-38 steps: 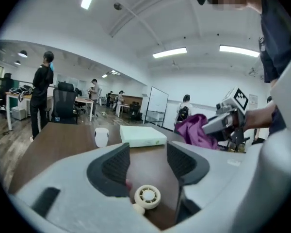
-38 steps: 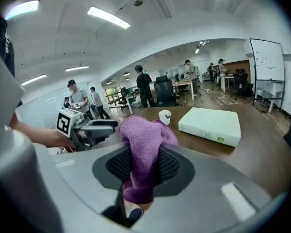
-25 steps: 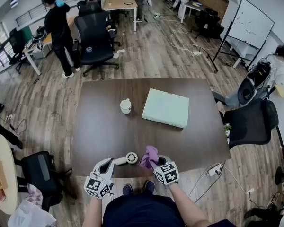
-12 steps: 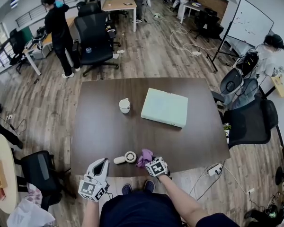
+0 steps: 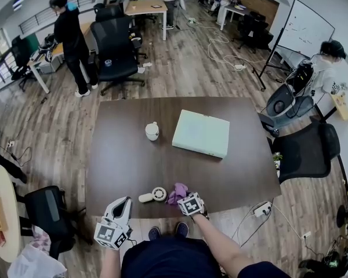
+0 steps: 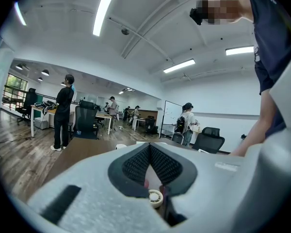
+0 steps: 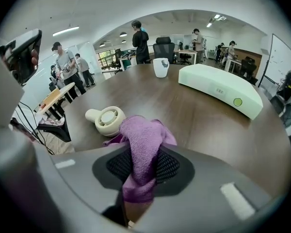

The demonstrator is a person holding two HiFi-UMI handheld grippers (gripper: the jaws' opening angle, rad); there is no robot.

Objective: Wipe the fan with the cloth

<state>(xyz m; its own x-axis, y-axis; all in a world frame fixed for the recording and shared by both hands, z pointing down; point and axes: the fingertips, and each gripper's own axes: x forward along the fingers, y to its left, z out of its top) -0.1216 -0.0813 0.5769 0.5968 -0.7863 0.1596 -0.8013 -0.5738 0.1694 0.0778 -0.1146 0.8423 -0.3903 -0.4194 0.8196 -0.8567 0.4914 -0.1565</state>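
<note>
**Fan and cloth, near edge of brown surface**

The small marks beside the round green spot on the pale green box (image 7: 218,93) are showing too small to read. The right claw (image 7: 143,152) is pinching a purple cloth (image 7: 144,135), and the loose end is draping forward onto the surface (image 5: 127,161). The cream fan (image 7: 106,120) is lying flat just left of the cloth, with its handle pointing left. Whether the cloth is touching it cannot be told. The left claw (image 6: 149,152) is hovering off the near edge with its jaws pressed together, holding nothing. A white cup (image 5: 152,131) is standing farther off. The right claw's body is hiding the cloth's lower end.
</note>
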